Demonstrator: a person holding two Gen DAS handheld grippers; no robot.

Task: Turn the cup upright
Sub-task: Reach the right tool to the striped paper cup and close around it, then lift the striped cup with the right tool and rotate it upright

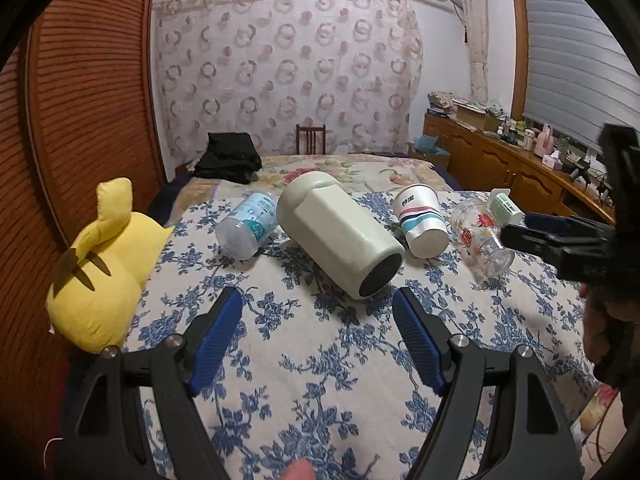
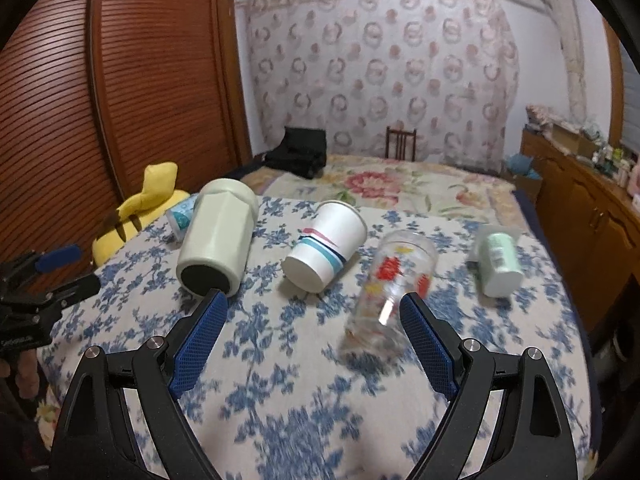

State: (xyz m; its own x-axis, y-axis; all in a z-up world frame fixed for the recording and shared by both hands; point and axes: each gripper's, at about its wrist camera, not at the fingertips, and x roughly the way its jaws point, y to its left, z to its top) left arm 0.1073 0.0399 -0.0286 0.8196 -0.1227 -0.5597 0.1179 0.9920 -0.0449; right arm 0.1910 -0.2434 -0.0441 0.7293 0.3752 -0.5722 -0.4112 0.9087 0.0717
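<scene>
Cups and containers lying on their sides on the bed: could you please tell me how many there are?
5, left to right: clear plastic bottle, pale green flask, striped paper cup, printed glass, small green-labelled container. More could be hidden behind them.

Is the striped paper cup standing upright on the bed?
No, the striped paper cup lies tipped on its side on the floral bedspread.
</scene>
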